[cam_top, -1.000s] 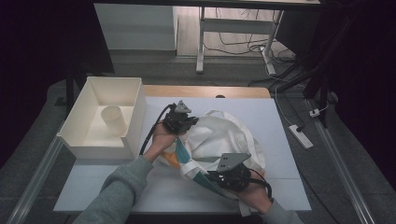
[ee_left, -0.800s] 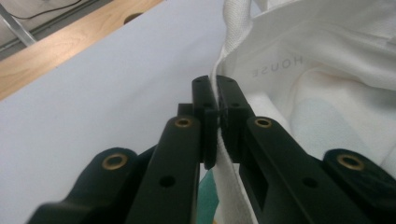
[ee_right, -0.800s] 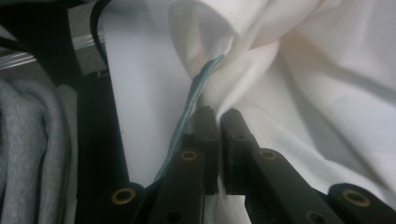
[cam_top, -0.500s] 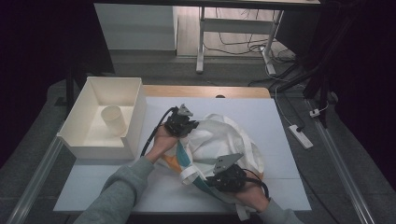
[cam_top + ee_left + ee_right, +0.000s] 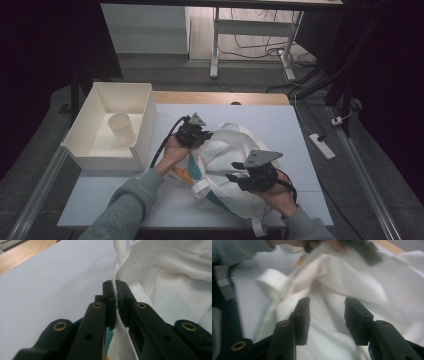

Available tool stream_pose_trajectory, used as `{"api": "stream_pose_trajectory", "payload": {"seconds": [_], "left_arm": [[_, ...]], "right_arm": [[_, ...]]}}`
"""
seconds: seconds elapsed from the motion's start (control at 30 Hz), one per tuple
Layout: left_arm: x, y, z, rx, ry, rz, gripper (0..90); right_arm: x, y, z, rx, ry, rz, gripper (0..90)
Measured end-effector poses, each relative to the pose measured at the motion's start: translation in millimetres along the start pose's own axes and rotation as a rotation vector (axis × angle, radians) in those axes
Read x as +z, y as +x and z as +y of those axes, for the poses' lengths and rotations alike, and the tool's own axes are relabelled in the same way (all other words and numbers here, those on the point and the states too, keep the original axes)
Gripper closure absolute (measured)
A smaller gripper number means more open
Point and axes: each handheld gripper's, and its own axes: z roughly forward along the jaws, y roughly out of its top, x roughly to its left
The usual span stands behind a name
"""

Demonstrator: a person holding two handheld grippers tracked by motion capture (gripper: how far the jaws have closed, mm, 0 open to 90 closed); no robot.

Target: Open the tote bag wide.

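white cloth bag [image 5: 235,160] with orange and teal patches; cream box [image 5: 100,150].

The bag [image 5: 235,155] is white woven cloth, matt and creased, with a coarse hem. Beside the bag, the tabletop [image 5: 280,120] is smooth, matt and pale, with a bare wood strip at its far edge. The left tool [image 5: 115,302] is matt black plastic with brass-coloured rivets. Left of the bag, the box [image 5: 145,120] looks smooth, matt and cream.
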Motion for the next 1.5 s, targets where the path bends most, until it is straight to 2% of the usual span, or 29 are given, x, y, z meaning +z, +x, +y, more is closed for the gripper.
{"api": "stream_pose_trajectory", "payload": {"seconds": [0.13, 0.23, 0.37, 0.43, 0.53, 0.63, 0.7, 0.8, 0.93, 1.0, 1.07, 1.17, 1.23, 1.33, 1.5], "left_arm": [[-1.2, -1.0, -1.2, 0.003, 0.0, -0.002, 85.5], [-0.4, -0.1, -2.5, -0.001, 0.004, -0.009, 85.4], [1.7, -0.1, -3.7, 0.001, 0.012, -0.013, 85.4], [1.8, -0.2, -4.0, 0.003, 0.015, -0.014, 85.4], [1.8, -1.2, -3.9, 0.006, 0.016, -0.014, 85.4], [1.7, -2.0, -4.0, 0.008, 0.017, -0.014, 85.4], [2.2, -1.7, -4.5, 0.009, 0.02, -0.013, 85.4], [3.1, -1.1, -5.1, 0.007, 0.024, -0.013, 85.4], [2.7, -1.5, -5.3, 0.011, 0.024, -0.011, 85.4], [2.5, -2.1, -5.5, 0.017, 0.028, -0.009, 85.4], [2.4, -2.1, -5.8, 0.016, 0.029, -0.01, 85.4], [3.0, -1.4, -6.6, 0.01, 0.031, -0.013, 85.4], [3.7, -1.0, -7.2, 0.004, 0.034, -0.017, 85.4], [3.9, -0.9, -7.2, 0.006, 0.037, -0.019, 85.5], [4.7, -0.3, -7.6, 0.012, 0.048, -0.021, 85.5]], "right_arm": [[14.5, -13.0, 0.2, -0.001, 0.038, -0.033, 52.7], [27.9, -22.6, 2.0, -0.001, 0.079, -0.021, 50.7], [44.7, -29.4, 2.4, -0.028, 0.139, -0.027, 47.9], [52.4, -31.4, -0.4, -0.044, 0.183, -0.02, 46.5], [62.7, -36.3, -6.3, -0.066, 0.245, -0.063, 45.5], [72.3, -44.5, -12.2, -0.05, 0.281, -0.065, 45.3], [77.3, -46.7, -15.5, -0.048, 0.299, -0.055, 45.1], [81.4, -47.0, -17.2, -0.069, 0.32, -0.064, 47.2], [82.6, -41.3, -17.2, -0.121, 0.347, -0.075, 45.0], [84.4, -39.2, -17.8, -0.137, 0.354, -0.086, 45.3], [85.9, -39.0, -18.4, -0.142, 0.362, -0.102, 50.4], [86.2, -39.2, -19.9, -0.161, 0.355, -0.147, 69.0], [83.5, -40.3, -18.9, -0.148, 0.321, -0.131, 83.2], [78.1, -43.0, -15.2, -0.145, 0.298, -0.126, 85.9], [60.9, -55.0, -3.2, -0.064, 0.191, -0.11, 86.6]]}}
